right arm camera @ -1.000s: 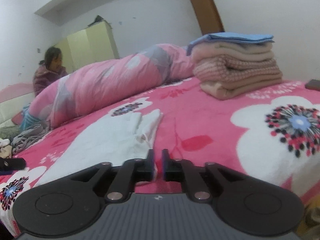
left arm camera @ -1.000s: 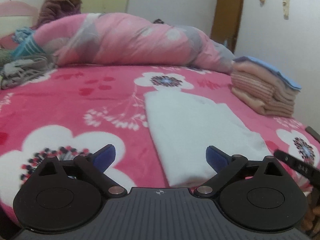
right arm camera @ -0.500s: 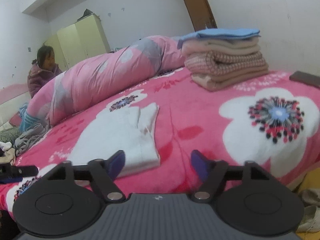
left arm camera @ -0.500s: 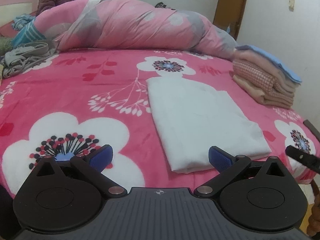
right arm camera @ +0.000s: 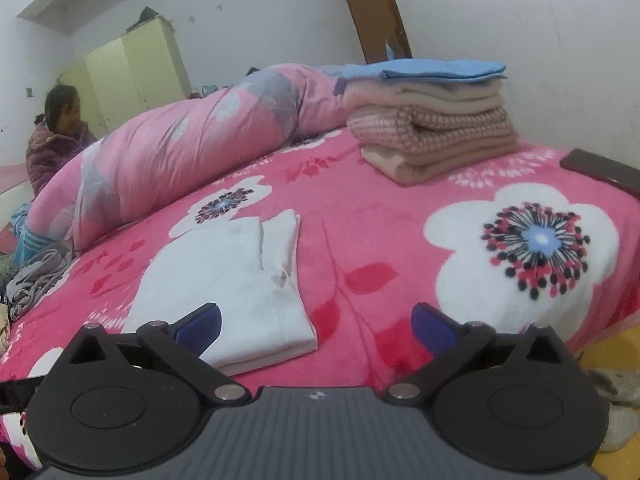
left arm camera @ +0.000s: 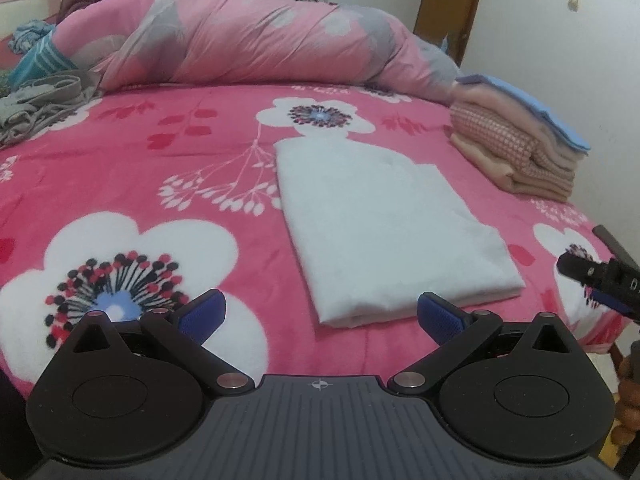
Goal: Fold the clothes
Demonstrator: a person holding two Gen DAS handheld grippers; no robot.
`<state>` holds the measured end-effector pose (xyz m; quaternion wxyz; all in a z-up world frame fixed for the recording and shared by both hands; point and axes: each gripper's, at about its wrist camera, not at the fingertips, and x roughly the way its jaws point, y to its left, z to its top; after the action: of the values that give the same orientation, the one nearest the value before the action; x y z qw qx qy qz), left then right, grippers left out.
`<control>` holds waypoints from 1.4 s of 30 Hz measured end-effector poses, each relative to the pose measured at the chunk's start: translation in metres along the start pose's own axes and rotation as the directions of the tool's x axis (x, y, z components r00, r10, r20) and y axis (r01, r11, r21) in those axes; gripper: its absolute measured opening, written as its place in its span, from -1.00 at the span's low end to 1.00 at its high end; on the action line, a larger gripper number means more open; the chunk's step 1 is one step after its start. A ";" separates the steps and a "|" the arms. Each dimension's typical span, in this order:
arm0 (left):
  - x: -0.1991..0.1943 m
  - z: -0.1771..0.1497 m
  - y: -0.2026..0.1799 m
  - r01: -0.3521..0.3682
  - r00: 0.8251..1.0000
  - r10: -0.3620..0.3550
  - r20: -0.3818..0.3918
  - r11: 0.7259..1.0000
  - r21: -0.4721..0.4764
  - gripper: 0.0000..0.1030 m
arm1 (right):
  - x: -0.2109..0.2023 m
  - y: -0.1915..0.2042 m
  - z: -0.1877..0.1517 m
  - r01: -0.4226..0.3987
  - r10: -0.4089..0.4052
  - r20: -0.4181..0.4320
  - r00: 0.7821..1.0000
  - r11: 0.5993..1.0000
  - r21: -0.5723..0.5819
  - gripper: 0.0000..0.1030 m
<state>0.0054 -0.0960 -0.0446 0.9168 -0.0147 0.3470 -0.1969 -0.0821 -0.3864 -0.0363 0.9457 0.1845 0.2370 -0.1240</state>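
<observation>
**Both hand-held grippers spread, holding nothing**

My left hand-held gripper and right hand-held gripper hover at the bed edge, fingers wide apart. Folded white garment lies flat mid-frame on the pink floral blanket. Folded stack sits upper right, well apart.

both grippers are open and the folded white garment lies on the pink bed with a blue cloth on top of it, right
Not quite. The blue cloth tops the stack of folded blankets, not the white garment, which is bare, as the right wrist view shows. Both the left gripper and right gripper are open.
</observation>
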 end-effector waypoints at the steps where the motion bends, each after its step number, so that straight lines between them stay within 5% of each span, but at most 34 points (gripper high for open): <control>1: 0.000 -0.002 -0.001 -0.001 1.000 0.001 -0.013 1.000 0.003 1.00 | 0.000 0.001 0.001 0.008 -0.008 -0.001 1.000 1.000 -0.001 1.00; 7: 0.011 -0.007 0.001 0.016 0.994 -0.014 -0.112 1.000 0.015 0.99 | 0.002 0.014 0.003 0.060 -0.060 -0.014 0.998 0.997 -0.050 1.00; 17: 0.002 0.000 0.006 -0.017 1.000 0.016 0.020 0.999 0.050 0.99 | 0.000 0.053 0.002 0.107 -0.104 0.026 0.994 0.951 -0.291 1.00; 22: 0.004 0.002 0.002 -0.054 0.998 0.052 0.033 0.996 0.072 0.99 | 0.007 0.060 0.014 0.218 -0.200 0.086 0.976 0.892 -0.395 1.00; 31: -0.002 0.011 -0.003 -0.087 0.994 0.082 0.077 0.994 0.068 1.00 | 0.000 0.038 0.041 0.035 -0.002 0.108 0.994 0.951 -0.306 1.00; 34: -0.003 0.015 -0.006 -0.101 0.992 0.092 0.085 0.990 0.099 1.00 | 0.002 0.035 0.043 0.032 0.006 0.127 0.992 0.955 -0.295 1.00; 42: 0.008 0.031 0.004 -0.030 0.998 0.030 0.048 1.000 -0.002 0.99 | 0.011 0.040 0.049 0.000 0.049 0.146 0.988 0.949 -0.315 1.00</control>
<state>0.0320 -0.0990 -0.0272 0.9277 -0.0145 0.3253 -0.1825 -0.0401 -0.3724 0.0102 0.9798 0.0246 0.1785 -0.0867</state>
